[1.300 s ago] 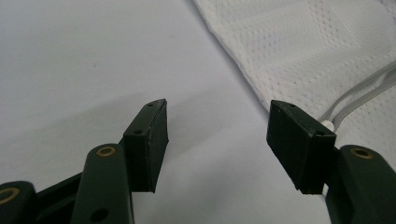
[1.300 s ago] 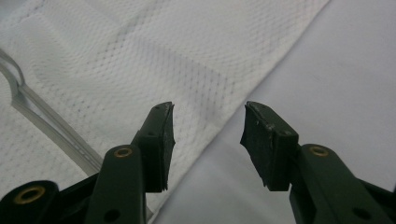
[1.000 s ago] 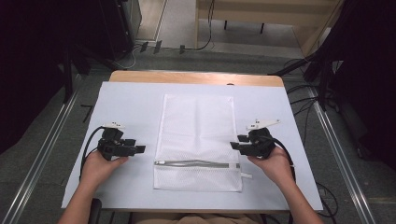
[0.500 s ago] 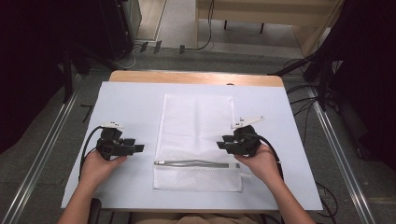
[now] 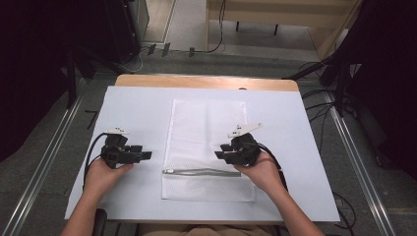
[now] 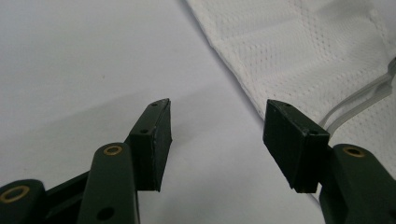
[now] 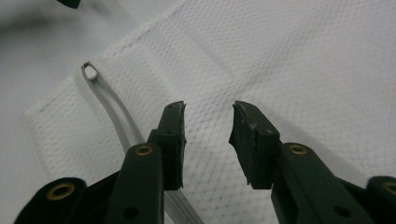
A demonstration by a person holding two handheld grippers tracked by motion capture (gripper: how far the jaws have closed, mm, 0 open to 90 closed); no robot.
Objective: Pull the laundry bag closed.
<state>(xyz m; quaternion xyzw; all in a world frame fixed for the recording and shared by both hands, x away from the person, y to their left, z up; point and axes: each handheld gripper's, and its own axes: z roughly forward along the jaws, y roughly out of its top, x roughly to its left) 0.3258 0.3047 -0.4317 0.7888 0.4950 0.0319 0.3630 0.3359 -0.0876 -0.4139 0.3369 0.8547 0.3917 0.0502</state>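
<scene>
the zipper [image 5: 199, 172] runs left to right across the near end of the white mesh bag [image 5: 206, 128], which lies flat with its long axis pointing away from the person. the right gripper [image 5: 220, 154] hovers over the bag just above the zipper's right part – its jaws have just been closing, stand part open, and hold nothing. the left gripper [image 5: 148, 155] waits on the white sheet [image 5: 133, 108] beside the bag's left edge, jaws wide, empty. the right gripper view shows the zipper's pull end [image 7: 88, 71] – the left gripper view shows it poorly.
</scene>
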